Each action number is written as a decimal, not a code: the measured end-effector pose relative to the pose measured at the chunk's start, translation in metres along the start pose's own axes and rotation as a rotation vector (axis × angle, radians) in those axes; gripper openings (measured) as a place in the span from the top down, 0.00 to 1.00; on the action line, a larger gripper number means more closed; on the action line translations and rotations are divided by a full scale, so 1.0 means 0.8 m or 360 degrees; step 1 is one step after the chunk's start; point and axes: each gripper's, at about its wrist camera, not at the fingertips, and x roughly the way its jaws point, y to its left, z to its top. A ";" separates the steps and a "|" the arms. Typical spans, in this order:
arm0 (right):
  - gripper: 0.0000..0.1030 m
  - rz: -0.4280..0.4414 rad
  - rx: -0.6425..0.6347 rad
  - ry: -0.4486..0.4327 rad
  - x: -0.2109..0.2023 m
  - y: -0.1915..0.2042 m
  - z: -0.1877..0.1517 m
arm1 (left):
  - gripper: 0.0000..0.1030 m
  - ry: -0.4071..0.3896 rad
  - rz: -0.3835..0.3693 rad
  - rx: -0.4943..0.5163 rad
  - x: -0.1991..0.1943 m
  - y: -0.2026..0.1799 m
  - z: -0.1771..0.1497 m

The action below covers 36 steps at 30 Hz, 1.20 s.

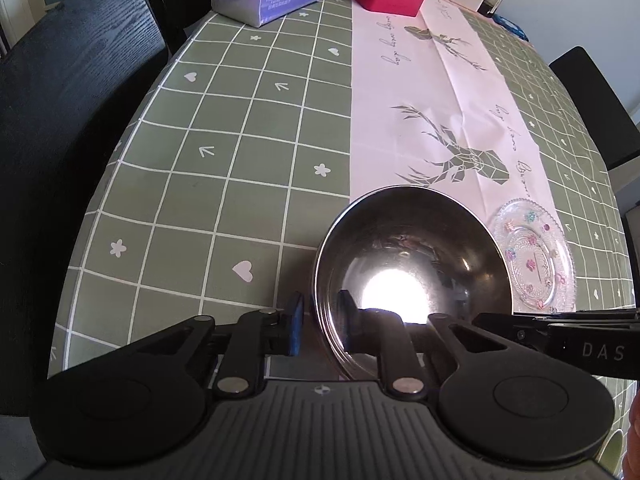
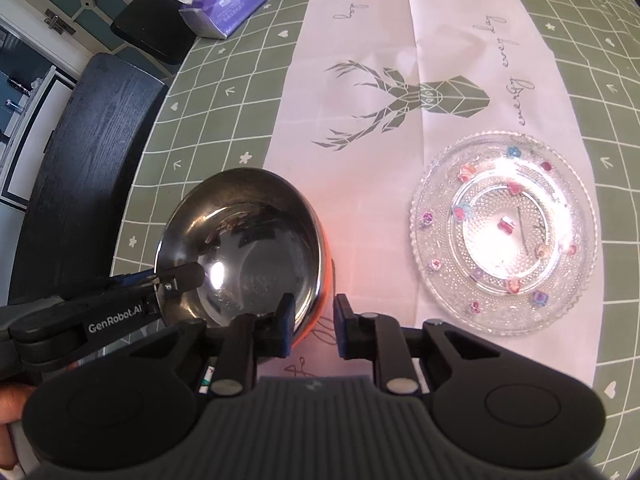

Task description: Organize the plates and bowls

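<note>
Steel is what both of your grippers are closing in on: the metal bowl (image 2: 244,248) sits with its rim running between the pads of each tool. Your left gripper (image 1: 320,324) straddles the bowl's near-left wall, one blue pad outside and the other inside the polished hollow, with a visible gap on the outer side, so it looks spread and not yet clamped (whether the inner pad touches the steel you cannot tell). Your right gripper (image 2: 312,326) likewise brackets the bowl's near-right edge, left finger inside the rim, right finger outside over the pale table runner (image 2: 360,80), and its fingers also stand apart from the wall, unclenched. The relation that matters is sideways: the glass plate (image 2: 504,236) lies to the right of the bowl and ahead-right of your right fingers, near but not touching the bowl. Judging from this, the bowl is probably bound for the plate, and the right hand is the nearer one to carry it there, travelling rightward past its own outer finger.
</note>
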 end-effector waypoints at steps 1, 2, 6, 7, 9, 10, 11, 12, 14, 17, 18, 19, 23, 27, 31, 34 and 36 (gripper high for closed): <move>0.88 0.0006 0.0004 0.0001 0.001 0.000 0.000 | 0.89 -0.0001 0.0004 0.0003 0.001 0.000 0.000; 0.88 0.0004 0.0005 -0.0001 0.001 0.001 0.001 | 0.89 -0.0004 0.0011 0.0003 0.001 0.000 0.000; 0.89 -0.0009 -0.0008 -0.0009 0.000 0.003 0.000 | 0.92 -0.0007 0.0034 -0.0003 -0.003 -0.002 -0.001; 0.89 -0.0008 -0.0008 -0.0003 -0.001 0.004 -0.001 | 0.92 -0.0008 0.0044 -0.0003 -0.005 -0.004 -0.001; 0.89 -0.0004 -0.0013 0.0000 -0.006 0.005 -0.004 | 0.92 -0.0004 0.0054 -0.0001 -0.013 -0.005 -0.003; 0.89 -0.0003 -0.0021 -0.0003 -0.010 0.007 -0.006 | 0.92 -0.0003 0.0057 0.0002 -0.017 -0.006 -0.004; 0.89 0.0000 -0.0029 -0.0008 -0.015 0.008 -0.007 | 0.92 -0.0002 0.0061 0.0004 -0.022 -0.007 -0.006; 0.89 0.0004 -0.0036 -0.0012 -0.020 0.010 -0.009 | 0.92 -0.0004 0.0062 0.0000 -0.030 -0.008 -0.007; 0.89 0.0004 -0.0050 -0.0024 -0.033 0.014 -0.013 | 0.92 -0.0014 0.0061 -0.0007 -0.045 -0.011 -0.010; 0.89 0.0001 -0.0084 -0.0051 -0.056 0.023 -0.023 | 0.92 -0.0042 0.0065 -0.0002 -0.072 -0.017 -0.018; 0.90 0.0002 -0.0096 -0.0059 -0.065 0.026 -0.028 | 0.92 -0.0055 0.0068 0.0005 -0.082 -0.020 -0.022; 0.89 0.0007 -0.0108 -0.0067 -0.073 0.028 -0.034 | 0.92 -0.0064 0.0069 0.0005 -0.090 -0.022 -0.026; 0.89 0.0026 -0.0137 -0.0104 -0.107 0.035 -0.061 | 0.92 -0.0086 0.0051 0.0012 -0.126 -0.031 -0.047; 0.89 0.0035 -0.0177 -0.0148 -0.139 0.040 -0.094 | 0.91 -0.0111 0.0057 0.0043 -0.158 -0.042 -0.076; 0.89 0.0015 -0.0231 -0.0159 -0.161 0.043 -0.132 | 0.90 -0.0098 0.0060 0.0079 -0.183 -0.053 -0.112; 0.90 0.0004 -0.0271 -0.0153 -0.173 0.041 -0.163 | 0.90 -0.0088 0.0049 0.0105 -0.198 -0.059 -0.138; 0.90 -0.0006 -0.0296 -0.0139 -0.177 0.038 -0.183 | 0.89 -0.0073 0.0033 0.0118 -0.205 -0.065 -0.155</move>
